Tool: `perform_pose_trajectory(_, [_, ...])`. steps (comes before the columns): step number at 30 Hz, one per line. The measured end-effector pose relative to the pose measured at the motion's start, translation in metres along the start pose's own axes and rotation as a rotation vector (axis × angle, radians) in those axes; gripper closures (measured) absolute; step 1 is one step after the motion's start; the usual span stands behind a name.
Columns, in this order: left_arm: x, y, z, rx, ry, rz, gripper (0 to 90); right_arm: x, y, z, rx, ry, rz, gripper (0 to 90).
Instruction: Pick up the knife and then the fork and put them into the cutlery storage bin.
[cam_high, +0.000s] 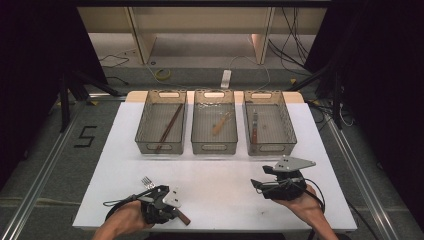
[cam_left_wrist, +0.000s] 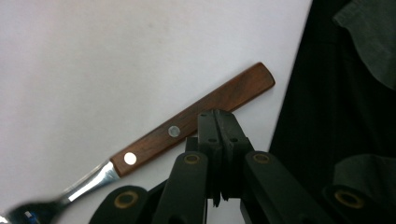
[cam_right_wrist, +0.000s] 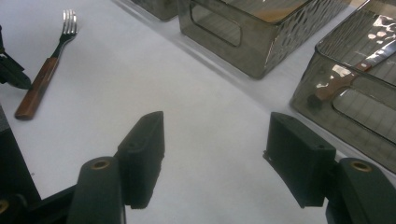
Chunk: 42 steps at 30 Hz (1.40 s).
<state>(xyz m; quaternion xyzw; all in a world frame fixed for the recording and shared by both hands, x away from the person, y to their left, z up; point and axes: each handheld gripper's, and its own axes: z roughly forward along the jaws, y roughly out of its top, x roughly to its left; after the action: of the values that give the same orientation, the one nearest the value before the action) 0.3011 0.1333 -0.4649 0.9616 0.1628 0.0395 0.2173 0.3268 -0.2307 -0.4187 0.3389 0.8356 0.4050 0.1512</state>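
Note:
A fork (cam_high: 147, 182) with a brown wooden handle lies flat on the white table (cam_high: 220, 170) near its front left edge. In the left gripper view the fork's handle (cam_left_wrist: 243, 86) runs slantwise just beyond my left gripper (cam_left_wrist: 217, 115), whose jaws are pressed together with nothing between them. From above, my left gripper (cam_high: 170, 205) sits over the handle end. My right gripper (cam_high: 257, 185) hovers at the front right, and its jaws (cam_right_wrist: 215, 154) stand wide apart over bare table. The fork (cam_right_wrist: 44, 77) lies far off at the upper left of the right gripper view.
Three clear grey bins stand in a row at the back of the table. The left bin (cam_high: 161, 148) holds chopsticks, the middle bin (cam_high: 214, 148) a light wooden utensil, and the right bin (cam_high: 272, 148) a wooden-handled knife (cam_right_wrist: 345, 77). The table's front edge is close to both hands.

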Motion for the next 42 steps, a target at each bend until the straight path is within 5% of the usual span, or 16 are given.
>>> perform_pose_trajectory(13, [0.005, 0.007, 0.003, -0.002, 0.008, -0.007, 85.2, 0.0, 0.0, 0.0, -0.003, 0.004, -0.001, 37.8])
perform_pose_trajectory(19, [0.013, 0.011, -0.014, -0.01, 0.014, -0.039, 63.3, 0.0, 0.001, 0.0, -0.014, 0.017, 0.003, 36.1])
perform_pose_trajectory(22, [0.02, 0.012, -0.018, 0.022, 0.032, -0.052, 44.2, 0.001, 0.001, 0.0, -0.022, 0.012, 0.002, 32.3])
perform_pose_trajectory(26, [0.026, 0.015, -0.015, 0.055, 0.038, -0.042, 34.9, 0.002, 0.002, -0.001, -0.035, 0.016, 0.009, 31.7])
perform_pose_trajectory(37, [0.042, 0.035, -0.006, 0.212, -0.007, 0.004, 30.2, 0.005, -0.002, -0.003, -0.047, 0.014, 0.02, 29.9])
perform_pose_trajectory(42, [0.041, 0.035, -0.001, 0.218, -0.022, 0.018, 32.0, 0.004, -0.003, -0.003, -0.046, 0.016, 0.026, 29.9])
